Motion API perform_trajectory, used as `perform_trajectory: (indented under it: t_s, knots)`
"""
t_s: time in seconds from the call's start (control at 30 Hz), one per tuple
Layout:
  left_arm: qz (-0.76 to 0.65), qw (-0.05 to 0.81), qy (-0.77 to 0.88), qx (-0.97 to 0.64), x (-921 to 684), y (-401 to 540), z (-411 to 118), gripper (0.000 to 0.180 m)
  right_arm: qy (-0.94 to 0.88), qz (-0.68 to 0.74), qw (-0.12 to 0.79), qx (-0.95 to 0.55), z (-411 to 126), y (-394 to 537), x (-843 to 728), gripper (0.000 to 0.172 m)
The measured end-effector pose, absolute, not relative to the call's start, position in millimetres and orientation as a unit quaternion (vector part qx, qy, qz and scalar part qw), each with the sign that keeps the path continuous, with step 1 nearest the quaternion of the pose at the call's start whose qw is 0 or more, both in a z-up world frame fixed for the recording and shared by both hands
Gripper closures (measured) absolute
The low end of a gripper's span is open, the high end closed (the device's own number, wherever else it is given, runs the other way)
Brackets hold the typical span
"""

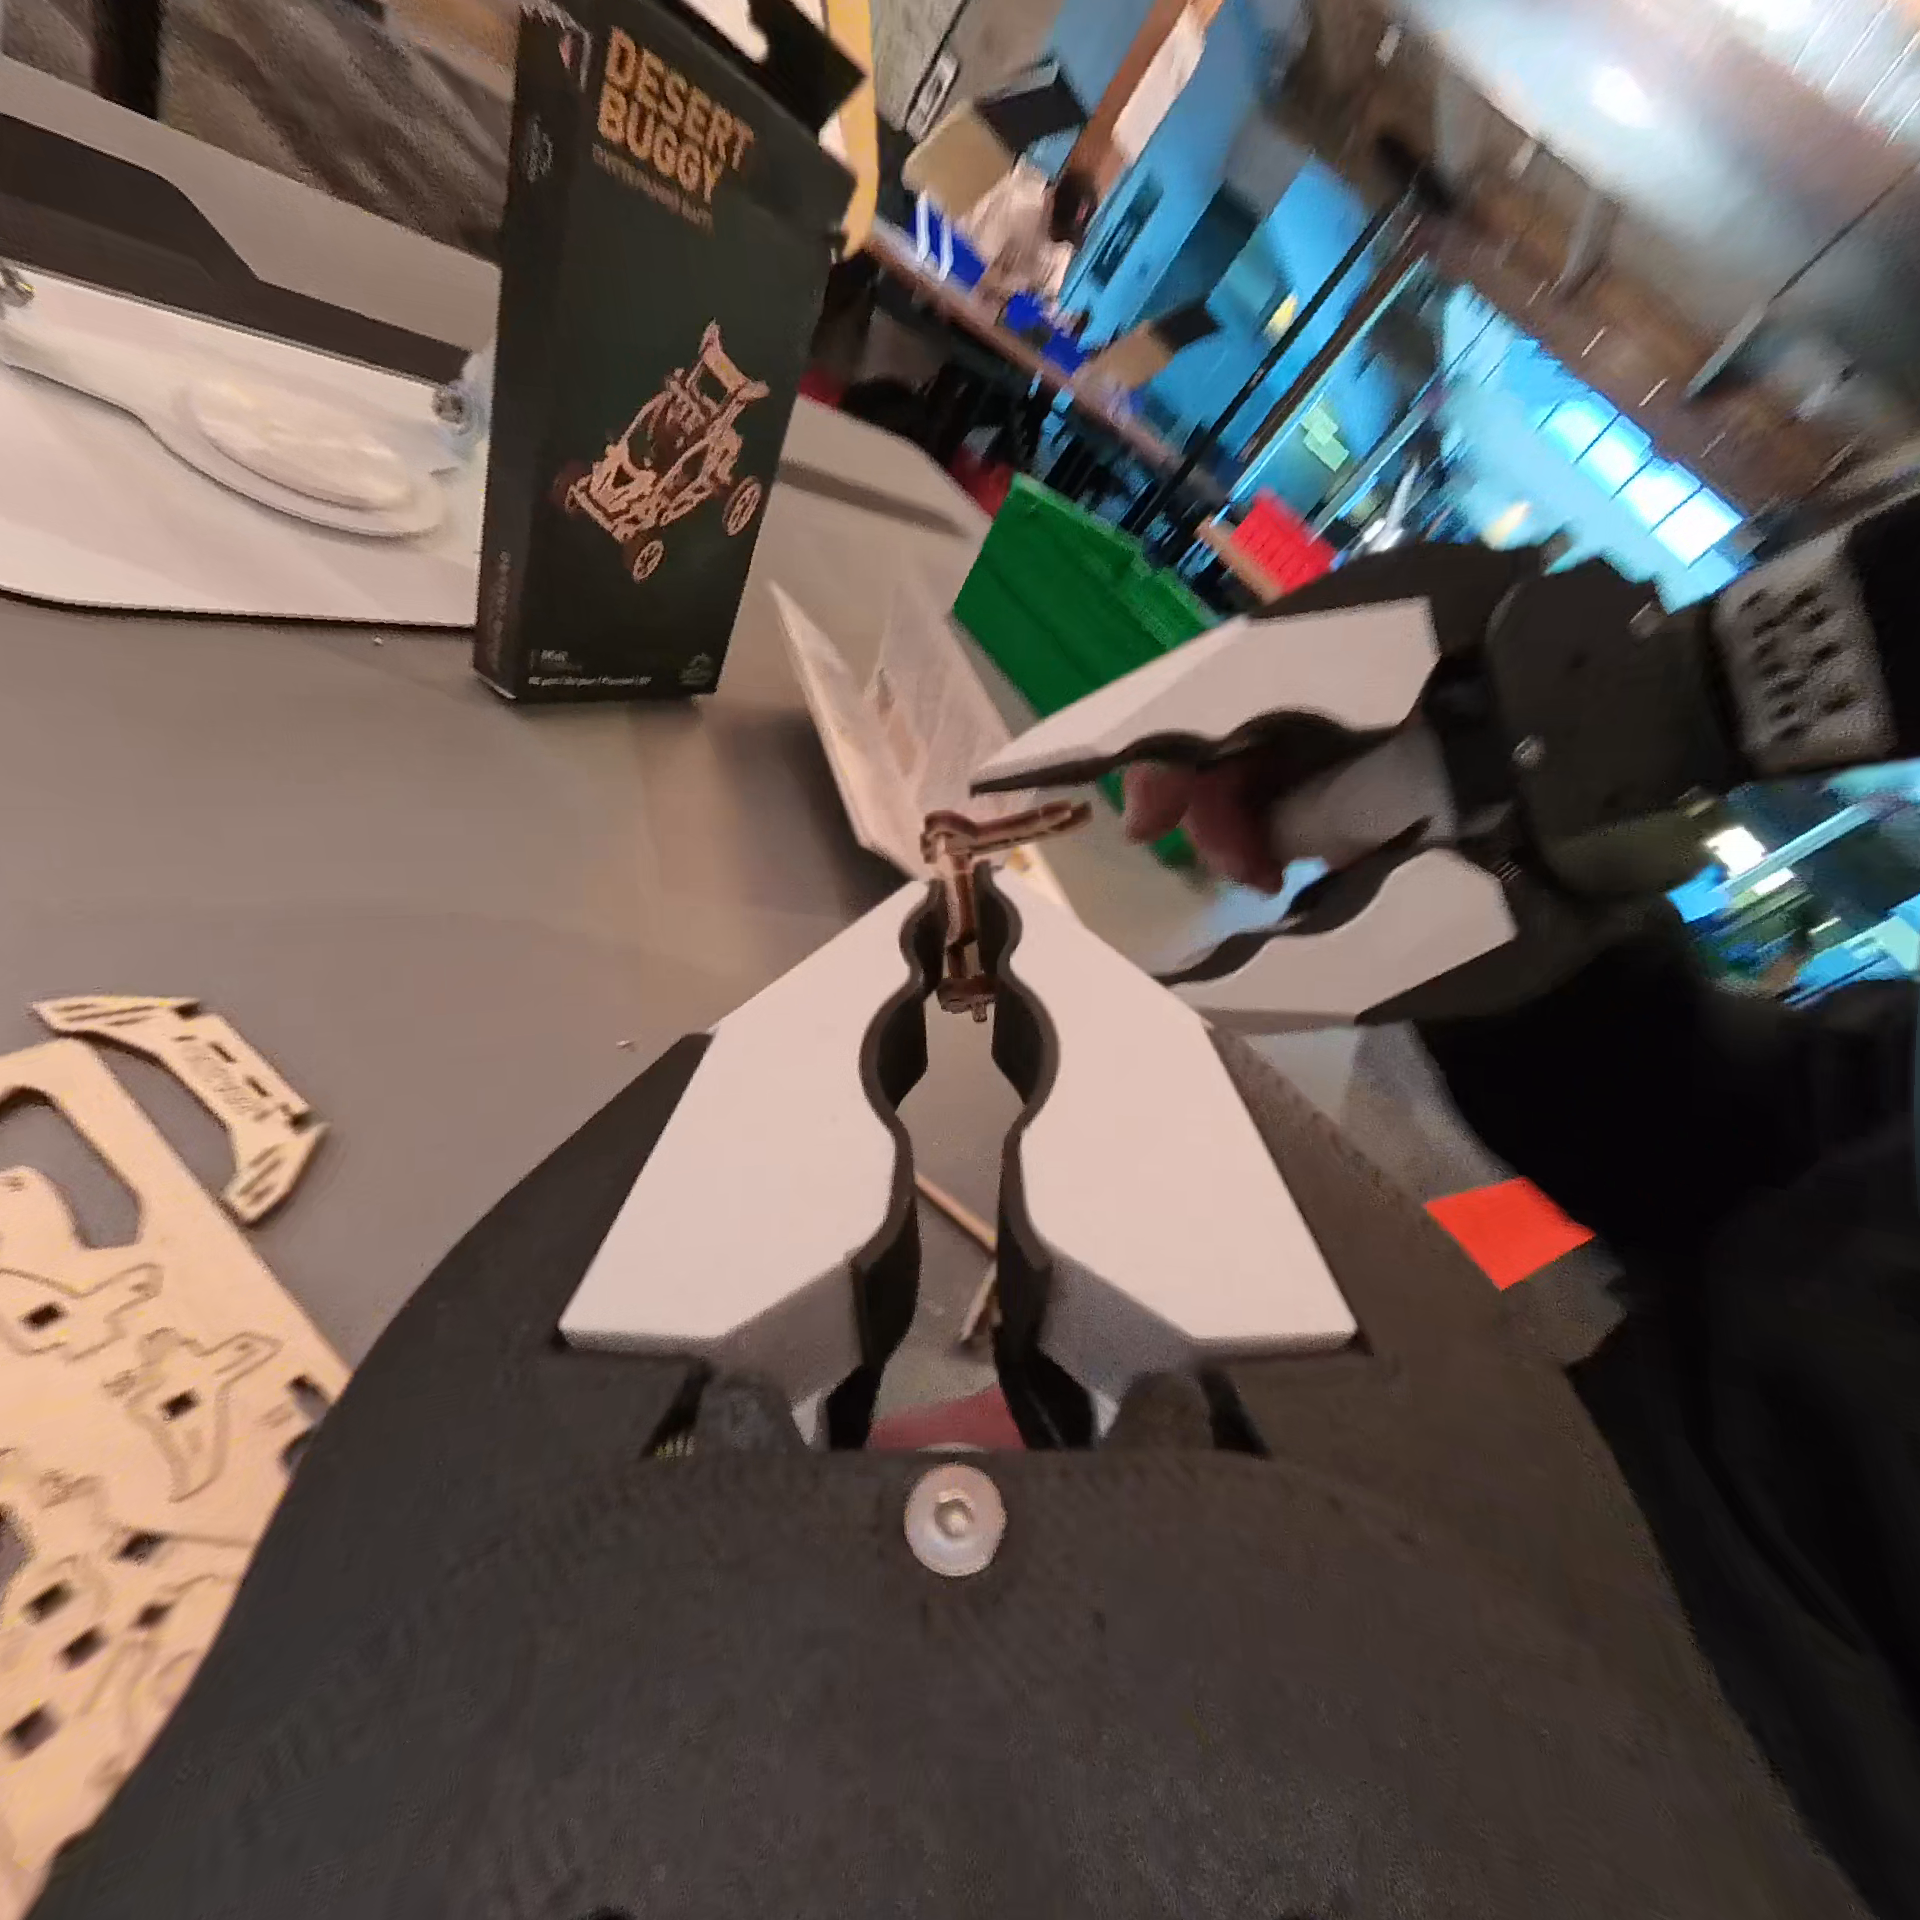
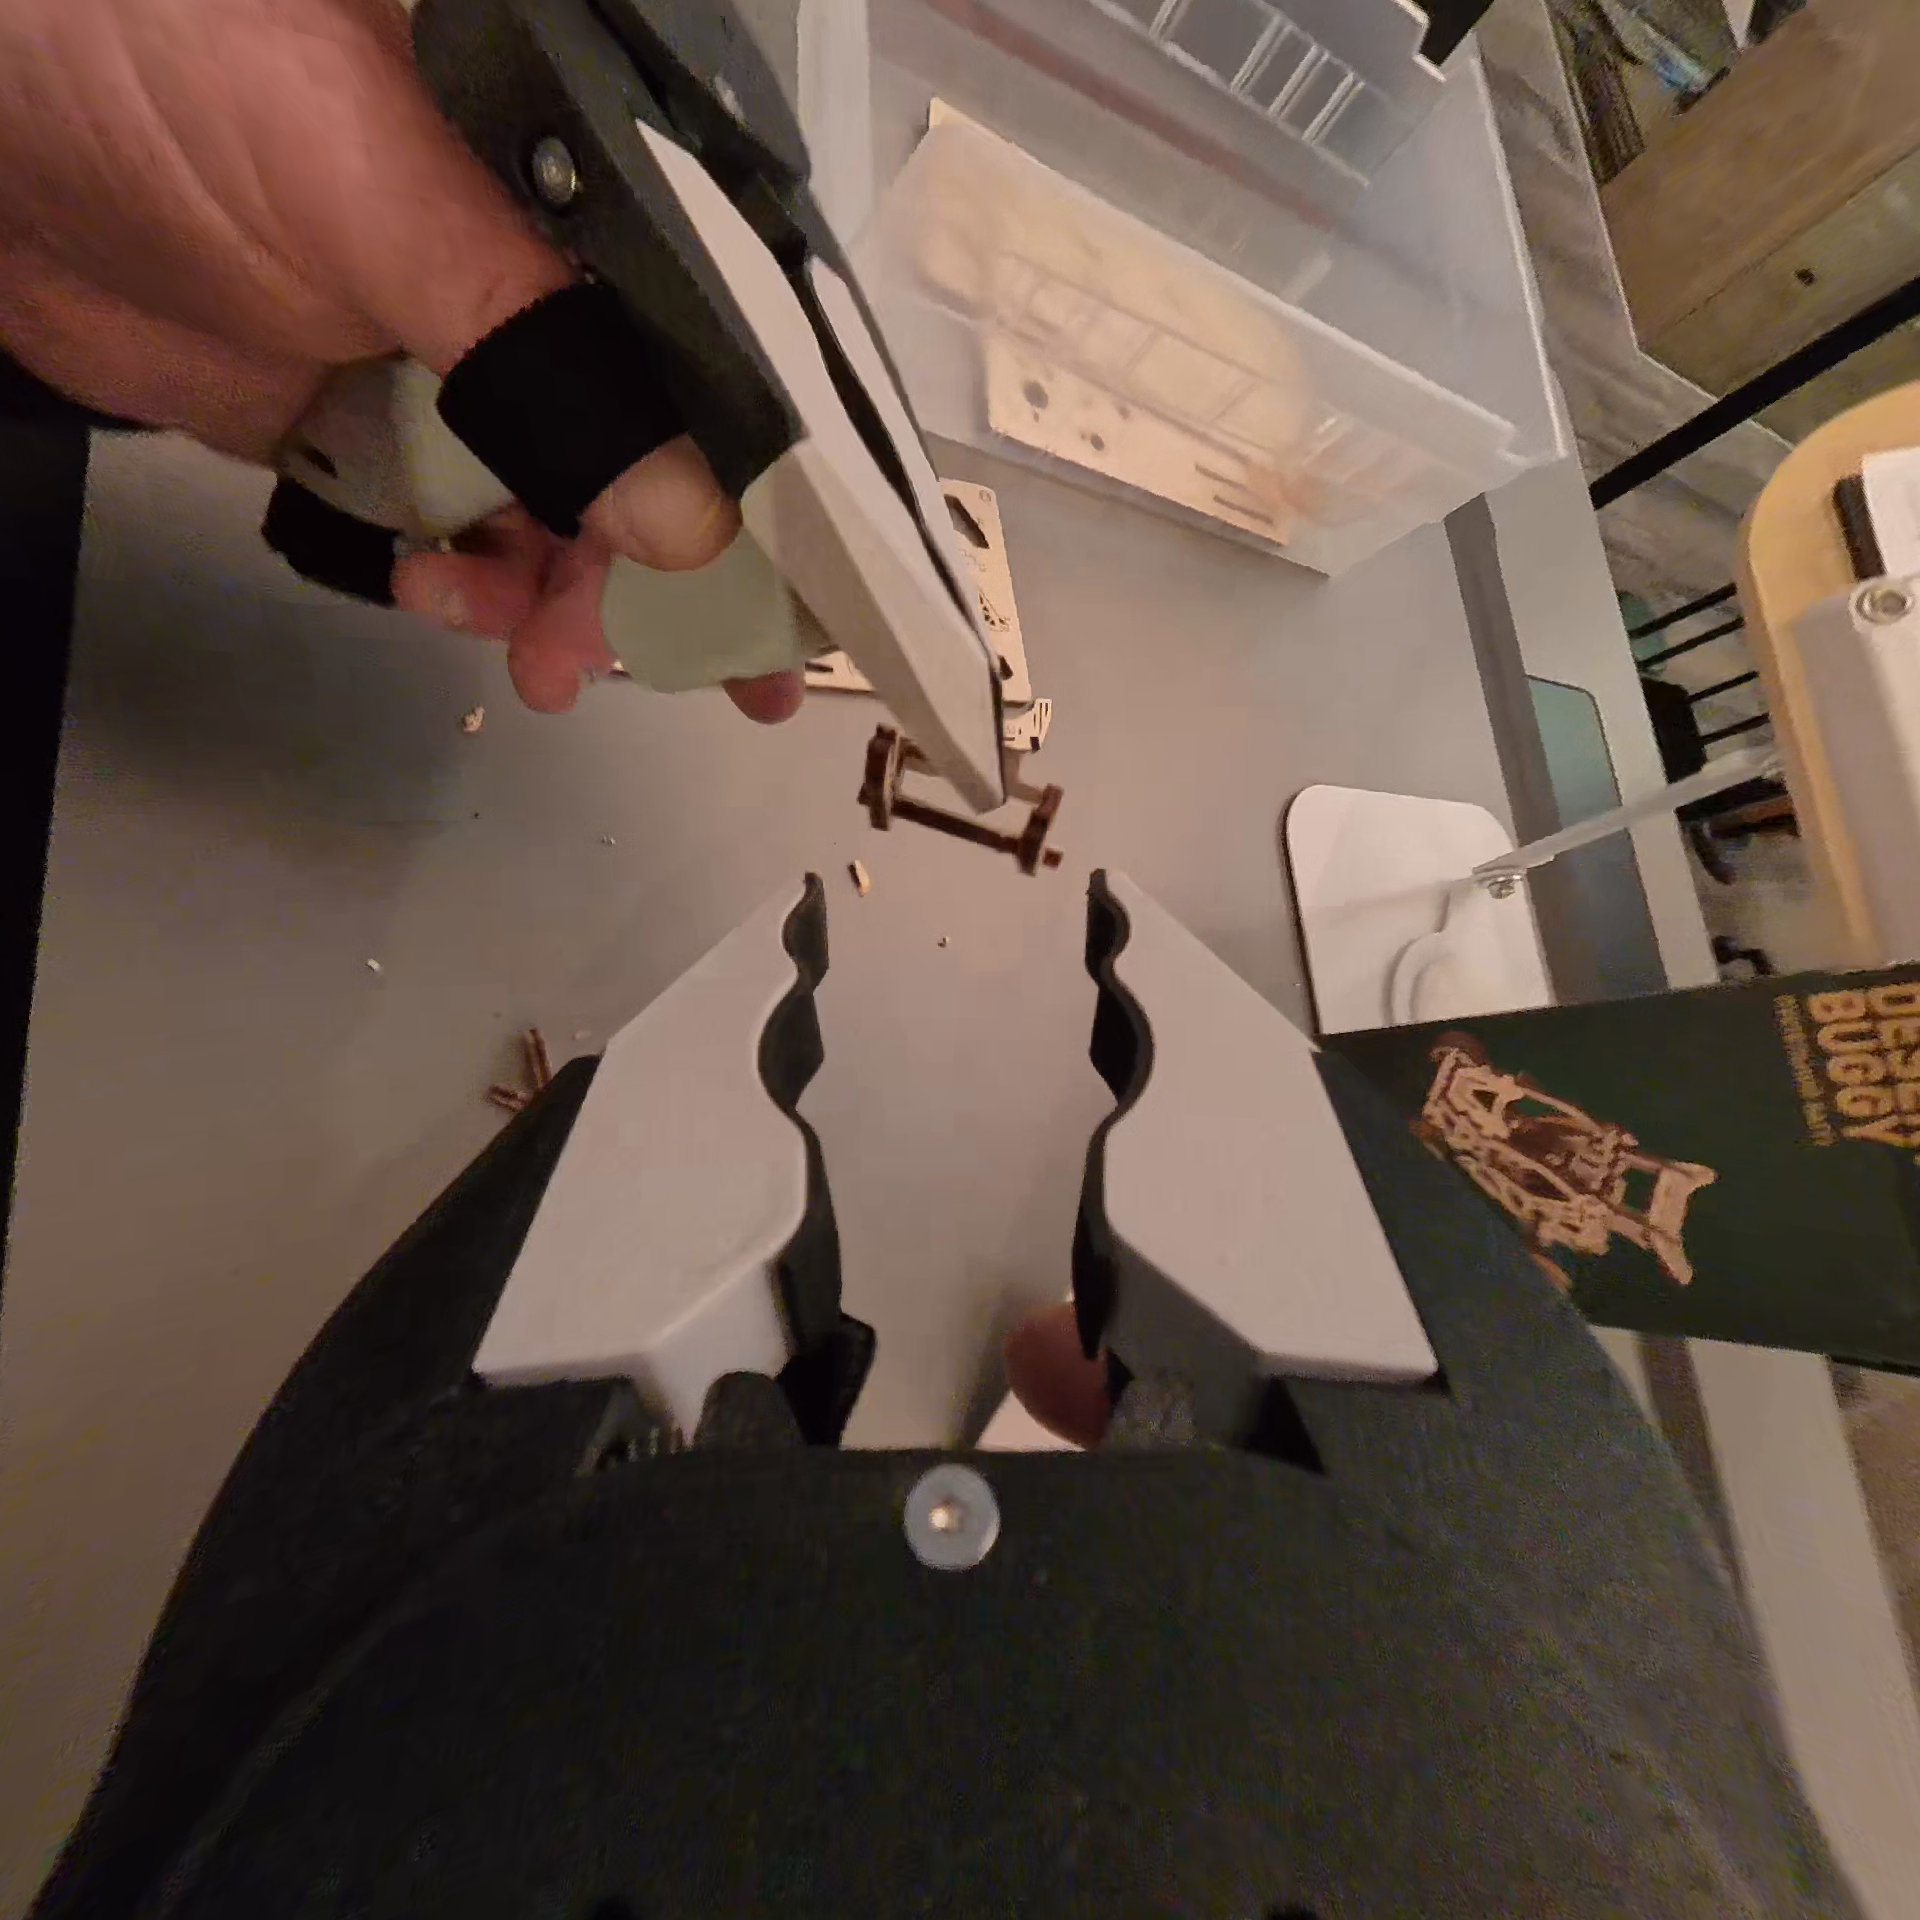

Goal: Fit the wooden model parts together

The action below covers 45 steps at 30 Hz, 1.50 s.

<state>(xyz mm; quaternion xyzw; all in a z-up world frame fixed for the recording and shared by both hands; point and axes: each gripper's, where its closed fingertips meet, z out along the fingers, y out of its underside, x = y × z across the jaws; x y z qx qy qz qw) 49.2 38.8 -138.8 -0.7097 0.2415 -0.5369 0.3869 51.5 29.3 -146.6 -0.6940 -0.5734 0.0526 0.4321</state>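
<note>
- Left gripper (image 1: 961, 914) tilted, fingers pointing forward over the grey table (image 1: 416, 831); fingertips clamped on a small dark wooden axle part (image 1: 966, 935), pads pressing both sides of it.
- In right wrist view the same left gripper (image 2: 987, 800) comes in from upper left, angled steeply down, held by a hand (image 2: 260, 260) with black straps round the fingers; the axle part (image 2: 961, 816) hangs at its tips, above the table, a small wheel-like disc at each end.
- Right gripper (image 2: 951, 894) jaws wide apart, nothing between the pads, tips just short of the axle part.
- In left wrist view the right gripper (image 1: 1070, 883) reaches in from the right, level, upper fingertip just above the part's projecting end.
- Punched wooden sheet (image 1: 125, 1351) lies flat on the table at left.
- Dark kit box (image 1: 644, 416) stands upright behind.
- Clear plastic bin (image 2: 1195, 312) with more wooden sheets at the table's far side.
- Wood crumbs (image 2: 857, 878) scattered on the table.
</note>
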Motion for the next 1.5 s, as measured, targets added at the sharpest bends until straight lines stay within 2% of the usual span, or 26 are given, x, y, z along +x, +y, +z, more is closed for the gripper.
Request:
perform_trajectory:
  t_s: [0.03, 0.23, 0.5, 1.07, 1.27, 1.37, 1.5]
  knots:
    - [-0.558, 0.382, 0.221, -0.703, 48.1, 40.4, -136.4, 0.178, -0.556, 0.074, 0.442, -0.7, -145.8, 28.5, 48.6, 0.122]
    - [-0.618, 0.361, 0.186, -0.673, 52.7, 36.2, -128.8, 0.178, -0.471, 0.173, 0.497, -0.708, -135.9, 31.9, 37.5, 0.12]
    - [-0.662, 0.342, 0.178, -0.643, 57.1, 29.8, -118.6, 0.178, -0.44, 0.245, 0.532, -0.681, -119.5, 28.4, 37.9, 0.133]
    - [-0.727, 0.287, 0.155, -0.604, 61.4, 20.2, -109.8, 0.179, -0.45, 0.271, 0.573, -0.63, -106.6, 18.9, 39.0, 0.134]
    - [-0.724, 0.296, 0.142, -0.606, 60.7, 24.3, -110.3, 0.179, -0.453, 0.251, 0.579, -0.63, -104.9, 18.8, 42.1, 0.125]
    - [-0.724, 0.296, 0.139, -0.607, 60.1, 25.4, -109.8, 0.179, -0.482, 0.193, 0.58, -0.628, -109.2, 19.9, 46.3, 0.133]
    - [-0.724, 0.302, 0.143, -0.604, 61.6, 23.8, -106.9, 0.178, -0.482, 0.192, 0.577, -0.63, -107.8, 19.8, 49.6, 0.138]
